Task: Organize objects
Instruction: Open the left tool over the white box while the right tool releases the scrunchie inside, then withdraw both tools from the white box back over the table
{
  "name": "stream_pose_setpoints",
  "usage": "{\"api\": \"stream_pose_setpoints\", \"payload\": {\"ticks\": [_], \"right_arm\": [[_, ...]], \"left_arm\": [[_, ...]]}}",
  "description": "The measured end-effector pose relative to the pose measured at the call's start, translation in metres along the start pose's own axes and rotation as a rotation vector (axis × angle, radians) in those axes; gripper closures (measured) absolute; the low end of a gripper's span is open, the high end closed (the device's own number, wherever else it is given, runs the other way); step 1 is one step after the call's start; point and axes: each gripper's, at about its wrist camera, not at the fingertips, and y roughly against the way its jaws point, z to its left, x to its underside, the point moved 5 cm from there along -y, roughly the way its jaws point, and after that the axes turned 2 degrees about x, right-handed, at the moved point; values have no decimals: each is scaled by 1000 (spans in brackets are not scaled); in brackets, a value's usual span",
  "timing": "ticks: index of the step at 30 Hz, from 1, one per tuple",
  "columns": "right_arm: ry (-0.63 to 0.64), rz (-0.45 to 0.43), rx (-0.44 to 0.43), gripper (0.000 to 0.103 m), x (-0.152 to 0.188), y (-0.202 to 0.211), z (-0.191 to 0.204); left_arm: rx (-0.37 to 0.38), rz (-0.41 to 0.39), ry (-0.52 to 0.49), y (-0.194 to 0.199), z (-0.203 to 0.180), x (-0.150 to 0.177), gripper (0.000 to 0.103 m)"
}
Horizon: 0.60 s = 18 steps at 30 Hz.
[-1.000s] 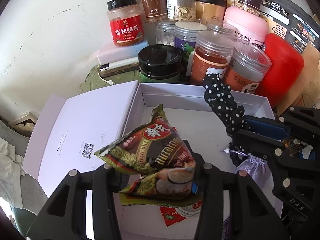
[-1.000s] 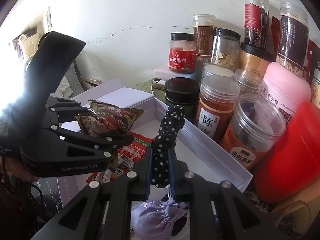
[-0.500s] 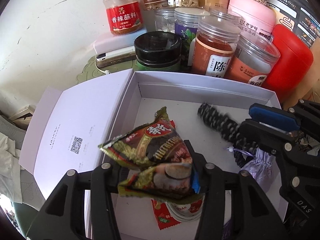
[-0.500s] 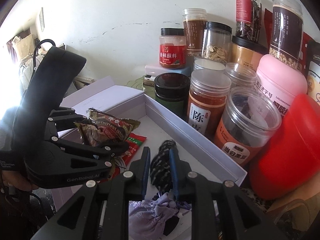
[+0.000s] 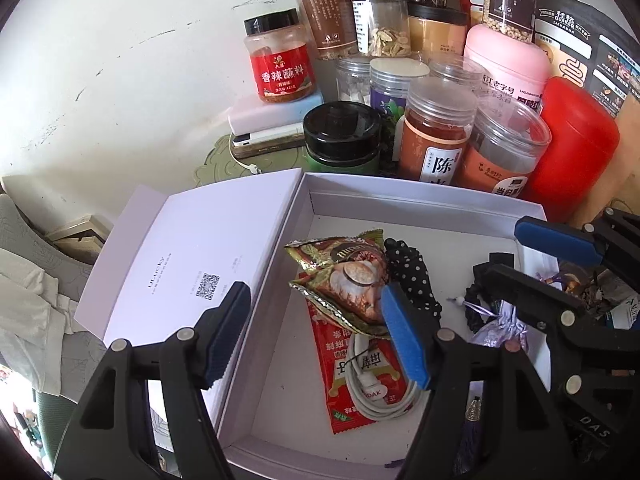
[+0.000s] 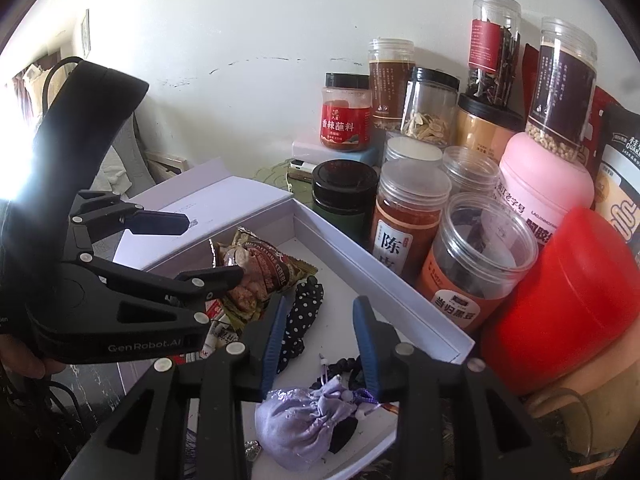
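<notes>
1. Two things lie freshly released in the white box point(image 5: 420, 200): the crinkled foil snack packet point(image 5: 344, 280), on top of a flat red sachet point(image 5: 348, 376), and the soft black polka-dot scrunchie point(image 5: 412, 276), touching the packet's right edge.
2. Both tongs have just been opening. The left gripper point(image 5: 320, 336) stands spread with nothing between its blue pads, and so does the right gripper point(image 6: 320, 340); neither presses on anything.
3. Risk: the left gripper's right pad sits just beside the packet's stiff, puffy foil corner, so pulling back carelessly could hook it and drag the packet out.
4. Likewise, the scrunchie lies by the right gripper's left finger; its stretchy cloth could snag on a pad edge.
5. A coiled white cable point(image 5: 376, 392) and a gathered lilac fabric pouch point(image 6: 308, 424) with a beaded cord crowd the box floor; loose loops tangle easily.
6. Beyond the far wall, smooth plastic jars point(image 5: 436, 132) stand packed tight; a nudge to the light cardboard box could topple them.
</notes>
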Motion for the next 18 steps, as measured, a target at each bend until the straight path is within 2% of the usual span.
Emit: {"api": "stream_pose_setpoints", "payload": {"ticks": [18], "right_arm": [[34, -104, 24, 69, -14, 102, 21]], "left_arm": [[-14, -108, 21, 113, -3, 7, 36]]}}
